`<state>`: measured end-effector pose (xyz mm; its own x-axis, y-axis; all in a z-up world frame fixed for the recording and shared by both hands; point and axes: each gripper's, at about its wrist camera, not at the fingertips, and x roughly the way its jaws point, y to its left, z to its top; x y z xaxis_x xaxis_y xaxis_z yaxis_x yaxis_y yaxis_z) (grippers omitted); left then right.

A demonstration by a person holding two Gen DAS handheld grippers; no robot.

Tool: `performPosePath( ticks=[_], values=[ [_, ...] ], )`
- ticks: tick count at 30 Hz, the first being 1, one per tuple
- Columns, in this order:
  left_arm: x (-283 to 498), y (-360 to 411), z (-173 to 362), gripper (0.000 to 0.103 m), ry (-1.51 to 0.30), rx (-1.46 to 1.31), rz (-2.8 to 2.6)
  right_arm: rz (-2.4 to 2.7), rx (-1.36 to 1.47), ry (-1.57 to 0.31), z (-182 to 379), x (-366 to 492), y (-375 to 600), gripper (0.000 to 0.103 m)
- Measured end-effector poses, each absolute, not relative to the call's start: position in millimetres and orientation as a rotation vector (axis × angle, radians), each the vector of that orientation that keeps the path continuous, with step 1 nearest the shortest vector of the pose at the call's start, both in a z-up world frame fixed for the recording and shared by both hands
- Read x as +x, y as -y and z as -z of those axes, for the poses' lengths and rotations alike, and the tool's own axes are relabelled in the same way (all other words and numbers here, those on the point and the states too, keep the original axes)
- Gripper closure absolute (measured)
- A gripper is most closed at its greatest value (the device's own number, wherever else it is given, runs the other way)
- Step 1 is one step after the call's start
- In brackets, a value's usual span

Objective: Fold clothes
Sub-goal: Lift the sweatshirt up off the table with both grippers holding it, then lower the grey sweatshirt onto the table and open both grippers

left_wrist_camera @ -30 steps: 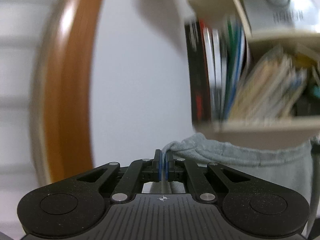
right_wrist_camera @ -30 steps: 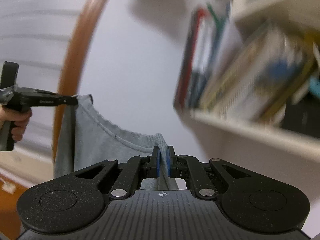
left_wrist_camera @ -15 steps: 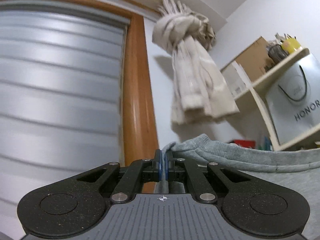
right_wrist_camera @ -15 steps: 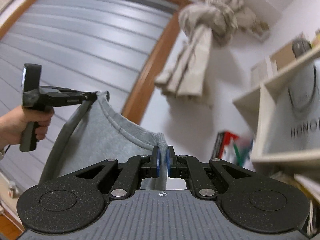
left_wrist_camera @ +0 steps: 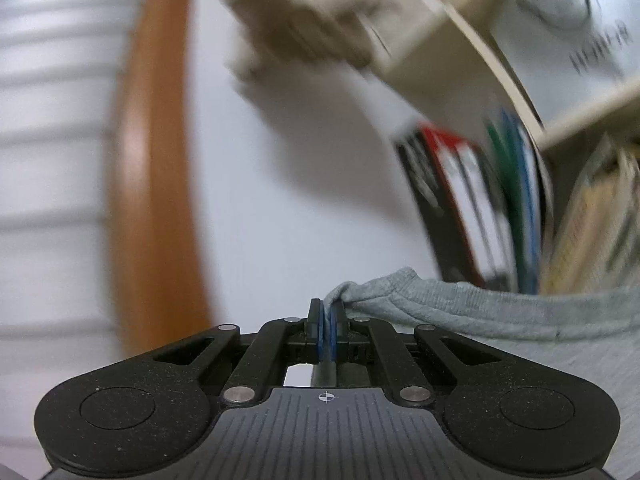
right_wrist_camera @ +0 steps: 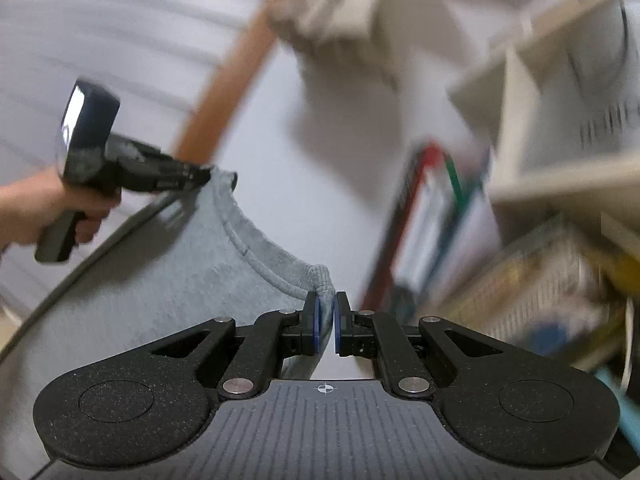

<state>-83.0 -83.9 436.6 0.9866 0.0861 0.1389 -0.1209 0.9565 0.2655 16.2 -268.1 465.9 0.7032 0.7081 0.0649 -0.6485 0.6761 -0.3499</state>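
In the air before a white wall, a grey sweatshirt (right_wrist_camera: 168, 280) hangs stretched between two grippers. At its left shoulder corner, the left gripper (left_wrist_camera: 329, 322), held in a hand (right_wrist_camera: 60, 208), has its jaws clamped on the ribbed collar edge. The neckline curves down to the right gripper (right_wrist_camera: 326, 320), whose jaws pinch the other collar corner. Further right stands a blurred bookshelf (right_wrist_camera: 552, 184) with upright books (left_wrist_camera: 472, 200).

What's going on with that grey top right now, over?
Left gripper shut on grey sweatshirt collar. Right gripper pinching the other collar end. Sweatshirt held up in the air, stretched between them. Bookshelf close ahead, no contact seen.
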Motion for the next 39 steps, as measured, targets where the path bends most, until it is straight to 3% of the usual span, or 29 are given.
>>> performPosePath(
  ticks=[11, 22, 25, 28, 29, 36, 39],
  values=[
    [115.1, 165.2, -231.2, 0.100, -0.213, 0.286, 0.069, -0.571, -0.550, -0.102, -269.1, 180.2, 263.8, 0.096],
    [257.7, 236.6, -119.6, 0.098, -0.378, 0.287, 0.177, -0.409, -0.481, -0.287, -185.2, 318.6, 290.3, 0.095],
    [281.7, 250.4, -79.0, 0.086, -0.490, 0.304, 0.209, -0.403, -0.473, -0.385, -146.6, 339.2, 287.7, 0.092],
    [286.7, 253.0, -50.7, 0.062, -0.547, 0.319, 0.200, -0.418, -0.469, -0.456, -113.9, 346.1, 285.6, 0.076],
    [284.4, 251.4, -44.7, 0.061, -0.554, 0.321, 0.203, -0.427, -0.471, -0.467, -105.5, 344.0, 285.2, 0.069],
    [230.0, 226.8, -37.2, 0.053, -0.569, 0.259, 0.274, -0.620, -0.356, -0.503, -85.5, 304.5, 270.0, 0.067],
    [190.9, 208.8, -37.7, 0.050, -0.568, 0.241, 0.286, -0.663, -0.326, -0.509, -81.6, 292.5, 252.0, 0.058]
  ],
)
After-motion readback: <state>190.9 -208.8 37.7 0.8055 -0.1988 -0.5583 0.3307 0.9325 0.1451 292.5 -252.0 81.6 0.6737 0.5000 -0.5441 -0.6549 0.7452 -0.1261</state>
